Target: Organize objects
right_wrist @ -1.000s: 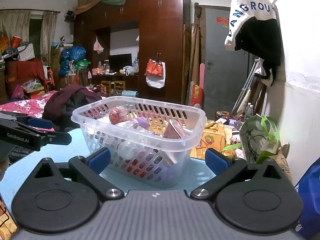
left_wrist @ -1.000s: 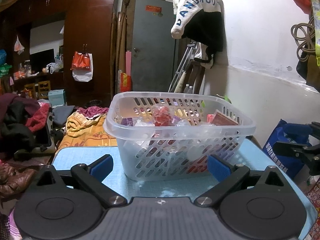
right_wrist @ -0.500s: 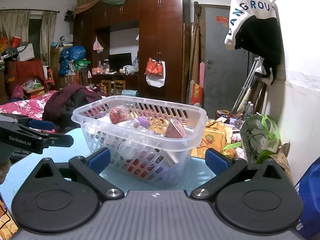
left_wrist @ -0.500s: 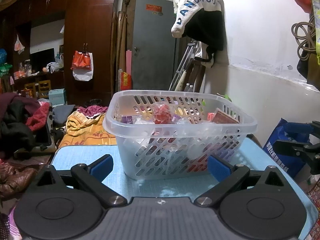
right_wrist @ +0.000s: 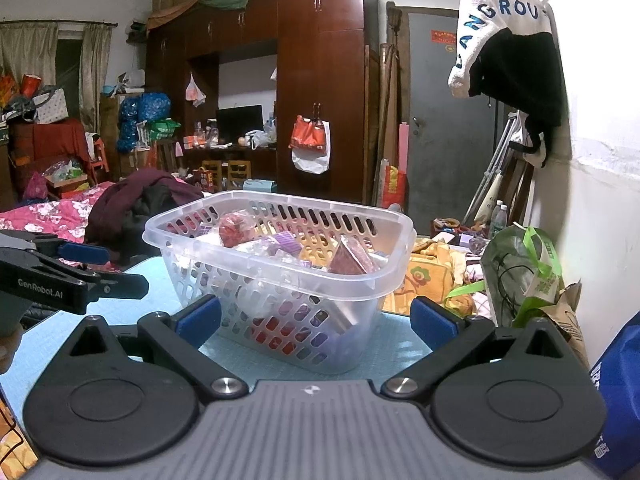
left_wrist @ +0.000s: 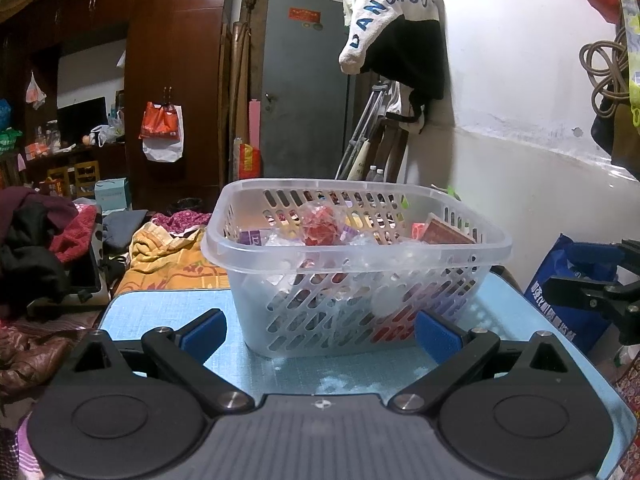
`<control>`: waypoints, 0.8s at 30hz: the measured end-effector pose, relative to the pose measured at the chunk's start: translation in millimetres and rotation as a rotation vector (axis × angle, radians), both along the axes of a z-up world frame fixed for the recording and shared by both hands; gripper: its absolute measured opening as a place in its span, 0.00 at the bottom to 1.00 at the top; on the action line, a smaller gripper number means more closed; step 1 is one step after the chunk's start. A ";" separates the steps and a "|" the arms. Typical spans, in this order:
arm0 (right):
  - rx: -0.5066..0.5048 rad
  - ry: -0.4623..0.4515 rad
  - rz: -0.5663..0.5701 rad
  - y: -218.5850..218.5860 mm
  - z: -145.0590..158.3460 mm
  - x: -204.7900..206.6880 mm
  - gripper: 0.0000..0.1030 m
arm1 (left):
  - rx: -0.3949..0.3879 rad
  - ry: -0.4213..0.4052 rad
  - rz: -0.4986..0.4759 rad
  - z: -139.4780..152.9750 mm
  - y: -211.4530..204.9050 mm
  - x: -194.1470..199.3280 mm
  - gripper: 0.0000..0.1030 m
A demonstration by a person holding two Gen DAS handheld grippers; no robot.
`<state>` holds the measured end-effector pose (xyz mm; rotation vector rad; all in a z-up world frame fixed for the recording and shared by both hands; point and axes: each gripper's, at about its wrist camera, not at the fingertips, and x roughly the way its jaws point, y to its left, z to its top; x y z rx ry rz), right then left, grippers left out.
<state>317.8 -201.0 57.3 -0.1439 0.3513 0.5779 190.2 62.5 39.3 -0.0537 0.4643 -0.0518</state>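
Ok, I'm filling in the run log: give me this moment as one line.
left gripper: open, empty | right gripper: open, empty | clear plastic basket: full, on blue table

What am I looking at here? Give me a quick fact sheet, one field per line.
Setting: cluttered room
Surface: blue table
Main thing: clear plastic basket standing on the table
Contents: packets and wrapped items, including a red wrapped ball
Left gripper: open, empty, facing the basket
Right gripper: open, empty, facing the basket
Loose items on the table: none visible

basket (left_wrist: 356,248) seemingly a touch nearer left claw (left_wrist: 320,332), right claw (right_wrist: 316,322)
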 end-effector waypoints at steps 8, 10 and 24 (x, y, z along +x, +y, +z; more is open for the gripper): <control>0.011 0.004 0.000 0.6 -0.2 2.7 1.00 | -0.001 0.003 -0.002 1.2 0.9 1.2 0.98; 0.008 0.005 0.001 0.8 -0.4 2.3 1.00 | 0.000 0.002 -0.003 0.9 1.5 0.9 0.98; 0.020 0.006 0.001 -0.6 0.9 2.0 1.00 | -0.013 0.008 0.005 -0.1 5.0 2.9 0.98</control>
